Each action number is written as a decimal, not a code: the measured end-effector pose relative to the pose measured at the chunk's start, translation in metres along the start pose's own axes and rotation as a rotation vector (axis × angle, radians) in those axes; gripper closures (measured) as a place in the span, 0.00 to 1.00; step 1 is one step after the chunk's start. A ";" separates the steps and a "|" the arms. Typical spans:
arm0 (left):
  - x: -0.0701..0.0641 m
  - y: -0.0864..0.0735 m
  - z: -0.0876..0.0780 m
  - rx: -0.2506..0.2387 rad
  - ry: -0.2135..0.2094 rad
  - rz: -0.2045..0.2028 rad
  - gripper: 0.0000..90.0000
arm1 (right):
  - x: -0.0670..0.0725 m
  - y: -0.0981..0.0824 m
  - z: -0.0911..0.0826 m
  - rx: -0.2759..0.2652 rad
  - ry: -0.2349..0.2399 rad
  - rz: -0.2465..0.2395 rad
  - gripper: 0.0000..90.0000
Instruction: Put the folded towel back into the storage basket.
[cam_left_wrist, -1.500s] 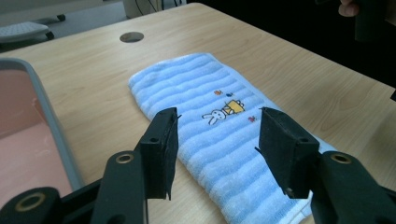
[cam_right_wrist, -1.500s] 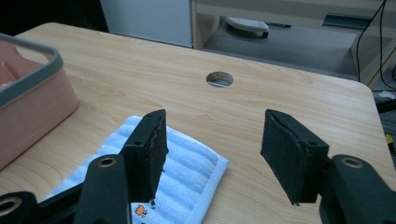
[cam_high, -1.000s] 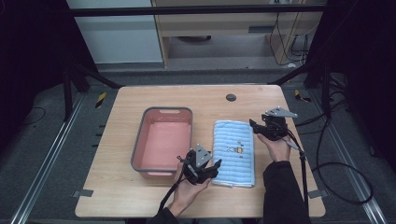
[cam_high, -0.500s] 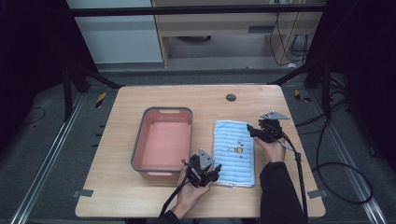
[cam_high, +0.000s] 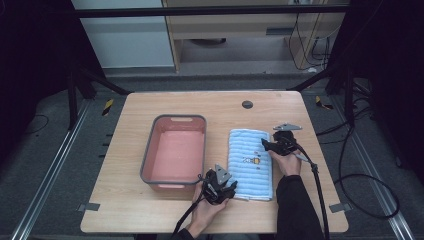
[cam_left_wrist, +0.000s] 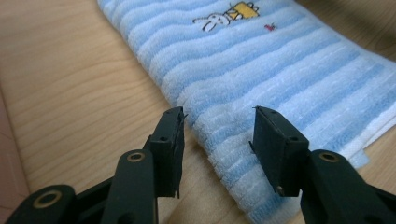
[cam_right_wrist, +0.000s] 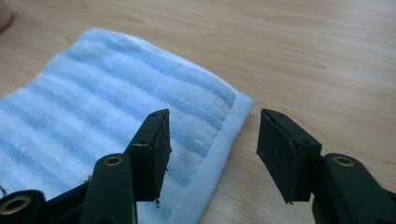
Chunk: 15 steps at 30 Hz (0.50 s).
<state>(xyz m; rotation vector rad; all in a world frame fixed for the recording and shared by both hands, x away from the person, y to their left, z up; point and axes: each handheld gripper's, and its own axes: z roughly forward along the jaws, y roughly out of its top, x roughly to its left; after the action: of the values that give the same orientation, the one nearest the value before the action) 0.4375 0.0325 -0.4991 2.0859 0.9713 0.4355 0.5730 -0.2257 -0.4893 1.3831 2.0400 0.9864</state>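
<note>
A folded blue-and-white striped towel (cam_high: 250, 162) with a small rabbit picture lies flat on the wooden table (cam_high: 150, 107), right of the pink basin. My left gripper (cam_high: 223, 189) is open at the towel's near left corner; in the left gripper view its jaws straddle the towel's (cam_left_wrist: 261, 74) folded edge. Open too, my right gripper (cam_high: 267, 145) sits at the towel's right edge near the far corner. The right gripper view shows one jaw over the towel (cam_right_wrist: 116, 107) and the other over bare wood, the white hem between them.
A pink basin with a grey rim (cam_high: 147, 160) stands just left of the towel, its inside bare. A dark round hole (cam_high: 247, 104) marks the table's far side. Black cables trail from both grippers off the near and right edges.
My right gripper has moved left and down onto the towel's right edge. The left gripper shifted slightly right, closing in on the towel's near corner.
</note>
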 end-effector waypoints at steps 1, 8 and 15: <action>0.001 -0.001 0.000 0.000 -0.004 -0.007 0.59 | 0.000 -0.001 0.002 0.008 0.000 -0.006 0.49; 0.002 -0.004 0.003 0.003 -0.005 -0.024 0.60 | 0.000 -0.009 0.009 0.038 0.019 0.025 0.53; -0.001 -0.005 0.004 0.006 -0.010 -0.044 0.65 | 0.002 -0.010 0.010 0.045 0.032 0.051 0.65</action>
<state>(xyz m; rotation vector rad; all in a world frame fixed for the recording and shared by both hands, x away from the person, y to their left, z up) 0.4369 0.0320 -0.5055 2.0660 1.0115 0.4000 0.5733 -0.2230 -0.5036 1.4579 2.0711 0.9962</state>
